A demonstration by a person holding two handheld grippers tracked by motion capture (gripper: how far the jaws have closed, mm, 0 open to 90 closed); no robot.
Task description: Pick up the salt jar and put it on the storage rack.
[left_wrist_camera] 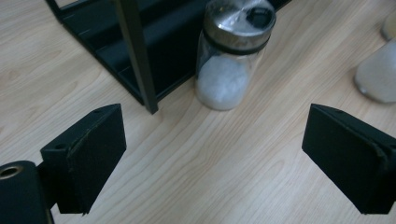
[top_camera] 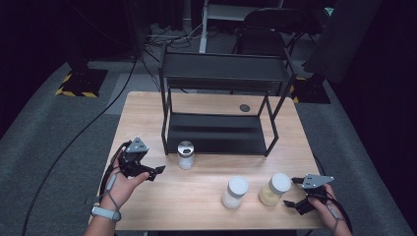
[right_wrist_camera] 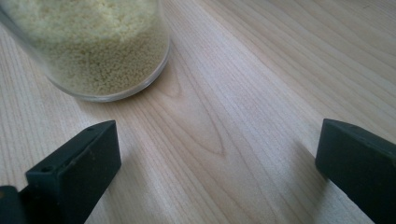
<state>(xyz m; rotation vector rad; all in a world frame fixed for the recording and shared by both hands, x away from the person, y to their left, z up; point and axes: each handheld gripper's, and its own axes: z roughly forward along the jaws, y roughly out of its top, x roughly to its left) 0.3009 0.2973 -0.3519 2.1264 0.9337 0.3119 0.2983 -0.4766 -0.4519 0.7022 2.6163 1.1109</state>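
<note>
Three jars stand on the wooden table (top_camera: 196, 206). A glass jar with a metal lid (top_camera: 186, 155) holds white powder and stands by the front left leg of a black two-tier rack (top_camera: 221, 73). My left gripper (top_camera: 155, 173) is left of this jar, open and empty. In the left gripper view the metal-lid jar (left_wrist_camera: 231, 56) is ahead of the left gripper (left_wrist_camera: 217, 144), apart from it. A white-lidded jar (top_camera: 235, 192) and a jar of yellow grains (top_camera: 275, 189) stand at the front. My right gripper (top_camera: 293, 191) is open just right of the grain jar (right_wrist_camera: 93, 42), not touching it.
The rack's lower shelf (top_camera: 216, 132) is bare and its leg (left_wrist_camera: 135, 51) stands close to the metal-lid jar. A small dark disc (top_camera: 244, 107) lies on the table behind the rack. A chair (top_camera: 265, 29) and cables are on the floor beyond the table.
</note>
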